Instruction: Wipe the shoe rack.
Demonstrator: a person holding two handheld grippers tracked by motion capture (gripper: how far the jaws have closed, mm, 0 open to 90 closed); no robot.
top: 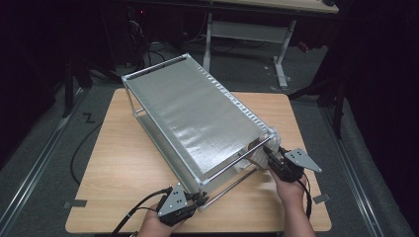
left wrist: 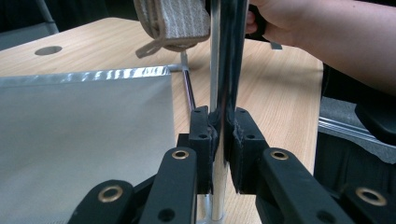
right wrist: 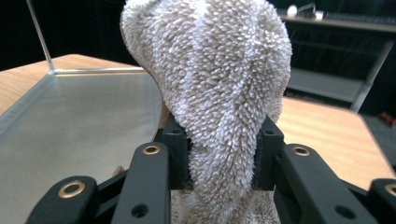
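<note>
Clamping the rack's (top: 192, 118) stiff, slick post (left wrist: 218, 70) at the table's near edge, the left gripper (top: 200, 198) is closing fully; the right gripper (right wrist: 223, 154) is pinching a soft towel (right wrist: 210, 79), gripping mid-fold.

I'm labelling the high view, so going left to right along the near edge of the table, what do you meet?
Left gripper shut on a rack post → low rail of the metal rack → white towel → right gripper holding the towel.

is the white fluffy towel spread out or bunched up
Bunched up: the white fluffy towel is gathered into a thick wad, pinched between the right gripper's black jaws.
</note>
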